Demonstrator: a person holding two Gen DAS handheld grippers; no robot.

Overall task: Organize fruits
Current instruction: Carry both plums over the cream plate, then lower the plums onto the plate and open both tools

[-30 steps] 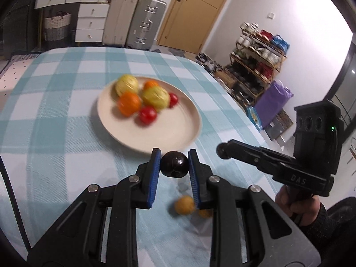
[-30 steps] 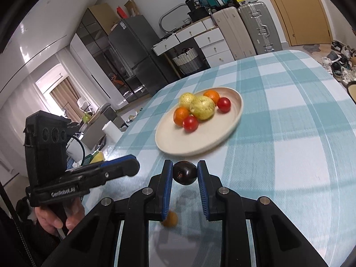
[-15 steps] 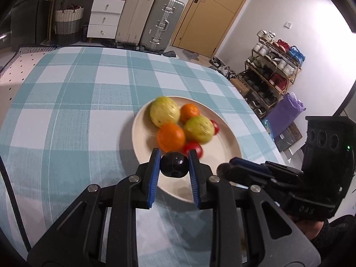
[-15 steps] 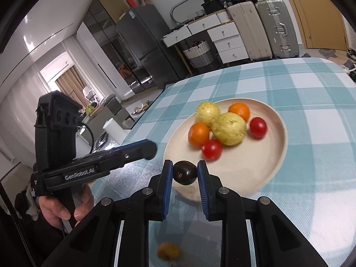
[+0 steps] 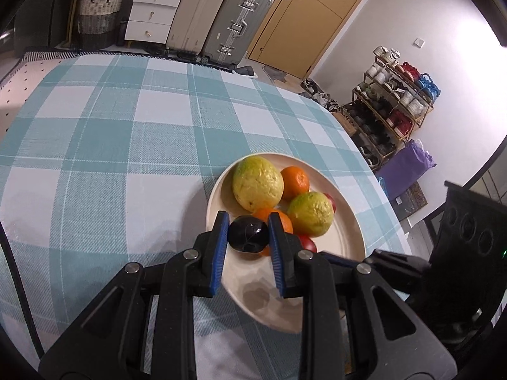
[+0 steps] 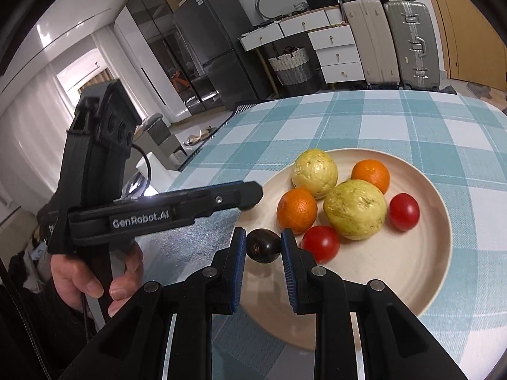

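Observation:
A cream plate on the teal checked tablecloth holds two yellow-green guavas, two oranges and two red tomatoes. My left gripper is shut on a dark plum, held above the plate's near left rim. My right gripper is shut on another dark plum, held over the plate's left edge. The left gripper also shows in the right wrist view, beside the plate. The right gripper's body shows at the left view's right edge.
The tablecloth stretches far and left of the plate. Suitcases, white drawers and a wicker basket stand beyond the table. A shoe rack stands at the right wall. A fridge stands at the back.
Both grippers have moved forward with their plums, from short of the plate to over its near rim. The small orange fruit on the cloth has dropped out of view.

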